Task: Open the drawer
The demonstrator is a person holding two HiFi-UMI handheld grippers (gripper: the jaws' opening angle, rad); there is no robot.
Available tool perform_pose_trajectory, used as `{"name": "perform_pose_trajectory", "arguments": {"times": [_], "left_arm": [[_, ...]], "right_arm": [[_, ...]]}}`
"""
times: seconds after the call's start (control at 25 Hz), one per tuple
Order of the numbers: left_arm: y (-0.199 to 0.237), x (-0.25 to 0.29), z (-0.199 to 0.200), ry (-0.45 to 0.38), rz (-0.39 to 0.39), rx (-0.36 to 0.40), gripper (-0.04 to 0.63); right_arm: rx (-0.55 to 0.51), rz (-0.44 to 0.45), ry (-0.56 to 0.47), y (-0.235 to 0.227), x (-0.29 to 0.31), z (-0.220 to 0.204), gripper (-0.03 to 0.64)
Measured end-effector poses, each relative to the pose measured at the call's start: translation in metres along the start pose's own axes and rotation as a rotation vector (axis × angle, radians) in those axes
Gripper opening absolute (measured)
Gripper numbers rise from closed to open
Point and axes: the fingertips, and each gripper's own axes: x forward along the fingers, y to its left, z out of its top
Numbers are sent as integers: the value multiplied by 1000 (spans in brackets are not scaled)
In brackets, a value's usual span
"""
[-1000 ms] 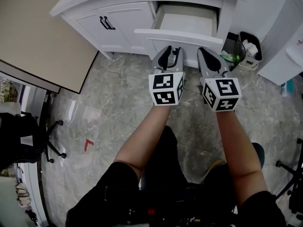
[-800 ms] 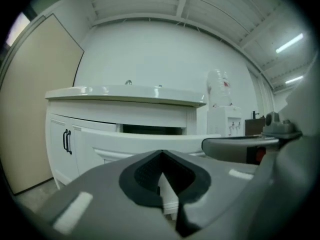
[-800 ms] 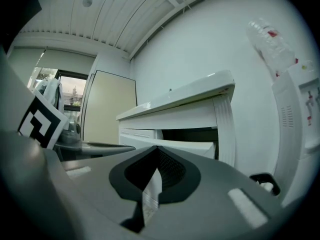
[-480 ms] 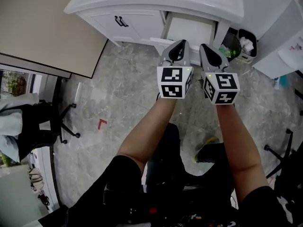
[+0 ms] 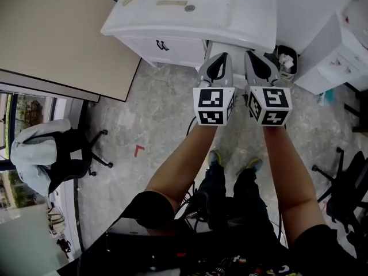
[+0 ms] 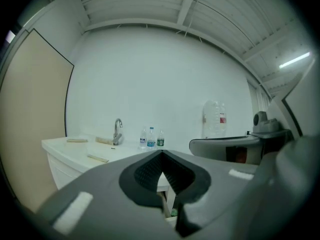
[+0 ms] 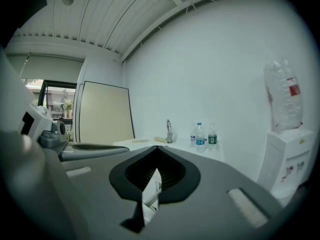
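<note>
The white cabinet (image 5: 195, 10) stands at the top of the head view. Its drawer (image 5: 238, 49) is pulled out below the countertop and mostly hidden behind my two grippers. My left gripper (image 5: 220, 56) and right gripper (image 5: 256, 55) are held side by side in the air in front of it, touching nothing. In the left gripper view the left gripper (image 6: 160, 154) is shut and empty. The right gripper (image 7: 156, 152) is likewise shut on nothing. Both gripper views look over the countertop toward the white wall.
A faucet (image 6: 117, 131) and water bottles (image 6: 151, 138) stand on the counter. A small bin (image 5: 286, 56) and a white water dispenser (image 5: 339, 56) are right of the cabinet. A beige panel (image 5: 52, 33) and an office chair (image 5: 57, 154) are on the left.
The head view has risen and pulled back, so the cabinet looks smaller. Both grippers have lifted away from the drawer front. The drawer stays pulled out.
</note>
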Motion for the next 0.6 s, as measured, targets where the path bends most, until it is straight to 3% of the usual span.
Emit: {"name": "perform_pose_trajectory", "arguments": {"times": [0.6], "left_arm": [[-3, -44, 33, -35, -1, -14, 2]], "right_arm": [[-28, -35, -34, 18, -43, 30, 21]]}}
